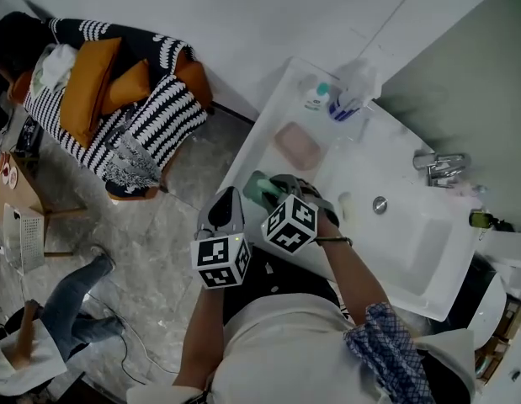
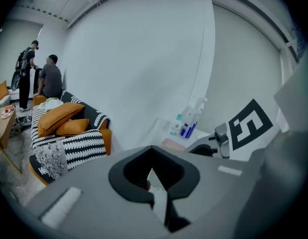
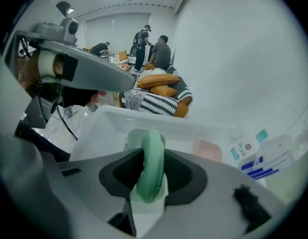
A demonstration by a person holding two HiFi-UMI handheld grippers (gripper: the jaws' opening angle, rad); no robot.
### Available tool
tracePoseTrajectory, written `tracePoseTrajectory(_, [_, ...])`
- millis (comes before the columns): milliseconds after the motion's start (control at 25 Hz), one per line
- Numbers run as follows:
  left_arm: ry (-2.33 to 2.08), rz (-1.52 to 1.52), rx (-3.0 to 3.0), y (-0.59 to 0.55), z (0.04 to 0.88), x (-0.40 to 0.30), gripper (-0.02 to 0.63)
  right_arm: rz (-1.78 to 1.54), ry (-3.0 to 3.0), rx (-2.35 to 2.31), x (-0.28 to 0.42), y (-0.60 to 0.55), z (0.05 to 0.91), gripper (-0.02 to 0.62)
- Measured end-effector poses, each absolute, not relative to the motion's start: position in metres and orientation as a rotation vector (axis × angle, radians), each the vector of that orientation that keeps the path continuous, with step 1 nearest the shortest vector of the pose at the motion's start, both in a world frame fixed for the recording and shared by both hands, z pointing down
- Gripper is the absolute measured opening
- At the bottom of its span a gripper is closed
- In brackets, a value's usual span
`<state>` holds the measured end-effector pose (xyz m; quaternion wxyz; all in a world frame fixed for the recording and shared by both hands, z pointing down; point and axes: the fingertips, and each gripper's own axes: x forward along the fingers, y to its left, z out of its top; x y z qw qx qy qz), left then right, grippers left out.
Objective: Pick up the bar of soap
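A green bar of soap [image 3: 151, 166] stands on edge between the jaws of my right gripper [image 3: 152, 169], which is shut on it. In the head view the soap [image 1: 258, 189] is held just over the left rim of the white washbasin [image 1: 268, 133], with the right gripper [image 1: 273, 188] on it. A paler green shape [image 3: 130, 139] shows right behind the soap. My left gripper [image 1: 225, 211] hangs beside it to the left, off the basin, its jaws together and holding nothing [image 2: 154, 176].
A pink soap dish [image 1: 295, 146] and spray bottles [image 1: 348, 99] sit on the basin's far left ledge. The tap [image 1: 441, 167] is at the right, the bowl [image 1: 412, 242] below it. A striped sofa with orange cushions [image 1: 125, 99] stands left; a person [image 1: 41, 335] crouches lower left.
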<state>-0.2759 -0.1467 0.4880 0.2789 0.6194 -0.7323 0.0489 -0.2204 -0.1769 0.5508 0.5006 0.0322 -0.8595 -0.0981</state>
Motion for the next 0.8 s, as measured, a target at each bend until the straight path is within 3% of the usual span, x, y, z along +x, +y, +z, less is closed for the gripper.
tracePoseTrajectory(800, [-1.926,0.198,1.77,-0.167,0.481,-0.233,0.006,-0.075,-2.155,0.202,-0.176,-0.189,0.537,0.13])
